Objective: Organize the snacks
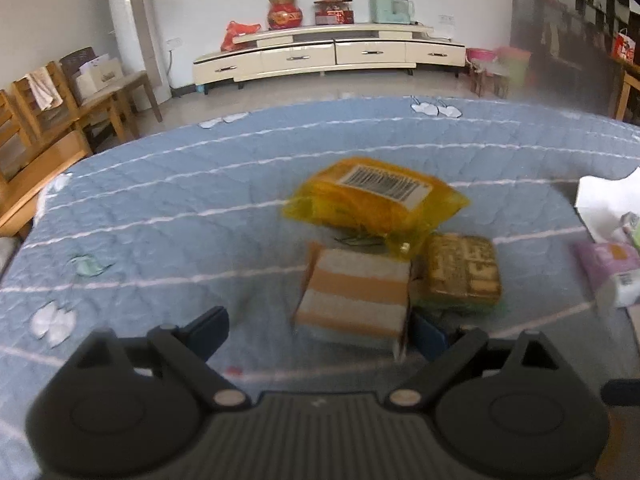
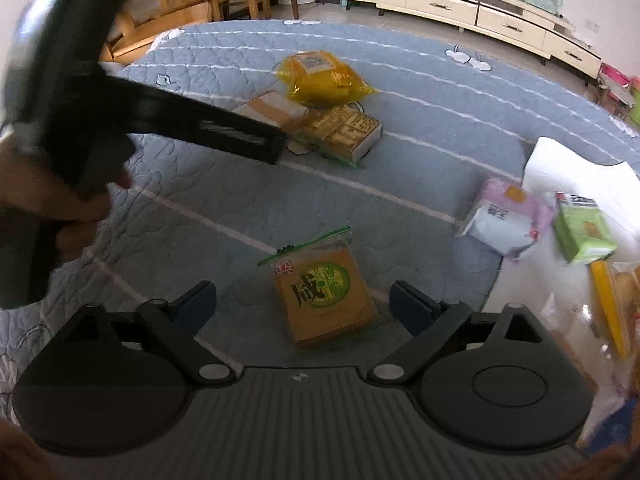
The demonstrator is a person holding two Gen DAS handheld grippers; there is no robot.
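My left gripper (image 1: 318, 334) is open over the blue quilt (image 1: 160, 220). An orange-and-white striped box (image 1: 356, 296) lies just ahead of its fingertips, nearer the right one, with nothing gripped. Behind the box are a yellow bag with a barcode label (image 1: 376, 196) and a gold-printed box (image 1: 464, 268). My right gripper (image 2: 304, 306) is open too. An orange snack pack with a green circle (image 2: 324, 296) lies flat between its fingers, and the pads stand apart from it. In the right wrist view the left gripper (image 2: 272, 146) reaches toward the striped box (image 2: 272, 110).
A purple-and-white pack (image 2: 508, 216), a green pack (image 2: 584, 228) and a white bag (image 2: 580, 172) sit at the quilt's right edge. A hand (image 2: 60, 208) holds the left gripper. Wooden chairs (image 1: 60, 104) stand at the left and a cream cabinet (image 1: 320, 56) along the far wall.
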